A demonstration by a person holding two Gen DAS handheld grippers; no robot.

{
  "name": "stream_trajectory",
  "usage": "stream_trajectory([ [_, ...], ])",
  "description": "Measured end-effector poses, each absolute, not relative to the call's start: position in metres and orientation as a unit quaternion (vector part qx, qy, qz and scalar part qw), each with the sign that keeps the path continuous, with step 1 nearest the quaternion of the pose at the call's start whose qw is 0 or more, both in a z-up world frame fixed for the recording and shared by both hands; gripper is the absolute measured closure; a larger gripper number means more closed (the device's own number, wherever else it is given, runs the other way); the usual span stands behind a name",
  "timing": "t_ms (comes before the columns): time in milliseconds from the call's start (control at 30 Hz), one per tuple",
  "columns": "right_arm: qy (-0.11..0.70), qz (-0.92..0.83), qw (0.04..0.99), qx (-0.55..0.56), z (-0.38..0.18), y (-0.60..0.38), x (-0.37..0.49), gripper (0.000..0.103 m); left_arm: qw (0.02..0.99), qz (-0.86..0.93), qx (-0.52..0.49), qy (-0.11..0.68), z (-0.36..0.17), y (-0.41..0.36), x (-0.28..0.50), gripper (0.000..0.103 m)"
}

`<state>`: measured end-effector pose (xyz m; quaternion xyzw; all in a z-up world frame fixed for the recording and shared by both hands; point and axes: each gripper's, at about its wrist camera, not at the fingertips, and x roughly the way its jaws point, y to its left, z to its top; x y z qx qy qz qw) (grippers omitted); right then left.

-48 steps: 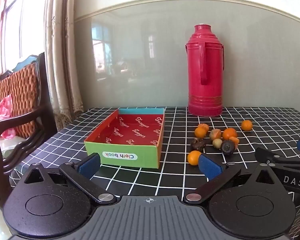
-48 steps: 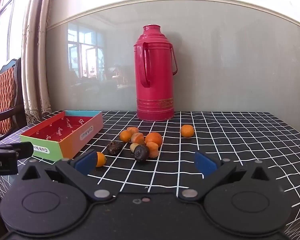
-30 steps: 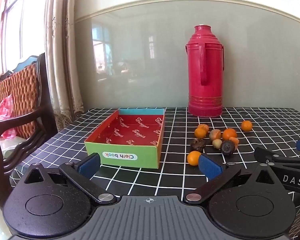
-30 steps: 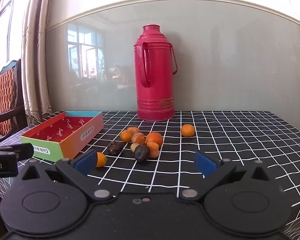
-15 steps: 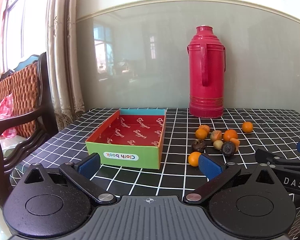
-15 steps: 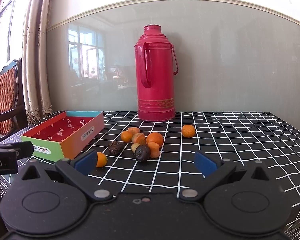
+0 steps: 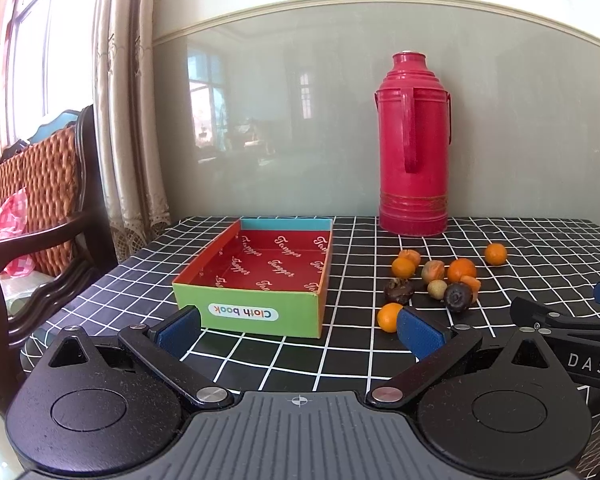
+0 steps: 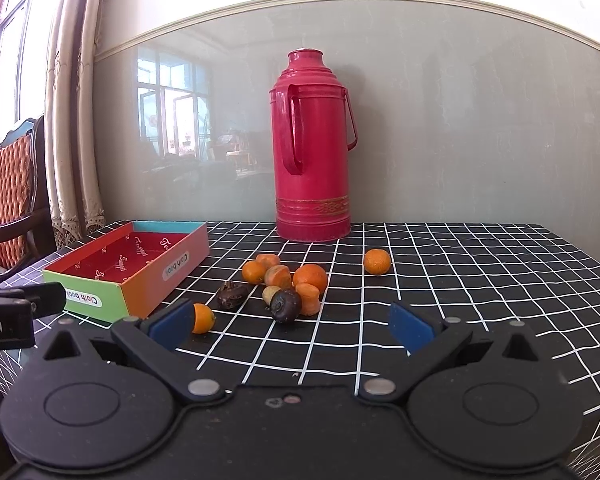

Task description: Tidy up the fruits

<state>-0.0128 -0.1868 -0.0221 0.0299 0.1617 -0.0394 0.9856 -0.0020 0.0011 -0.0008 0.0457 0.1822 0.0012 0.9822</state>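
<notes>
At the far left a wooden chair with a woven orange back stands beside the table, with lace curtains hanging behind it. The table wears a black tablecloth gridded in white. On its left part sits an open cardboard box, green on the near wall, red inside and marked "Cloth book"; nothing lies in it. The left gripper hangs low in front of that box, its blue-padded jaws spread wide with nothing between them.

To the right of the box the fruits lie loose on the cloth. Nearest is a small orange, apart from the rest. Behind it is a cluster of small oranges, tan-orange fruits and two dark brown ones, several of them touching. One more orange sits alone farther right. A tall red thermos flask stands upright at the back by the wall.

The right gripper faces the cluster from the near side, jaws released and wide apart, gripping nothing.
</notes>
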Motion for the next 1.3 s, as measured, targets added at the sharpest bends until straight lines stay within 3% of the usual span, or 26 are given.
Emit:
stream_trajectory([
  [1300, 0.165, -0.037, 0.985, 0.03, -0.0242, -0.1863, -0.0114, 0.006, 0.983, -0.001, 0.051, 0.179, 0.0016, -0.0025, -0.0024, 0.0],
])
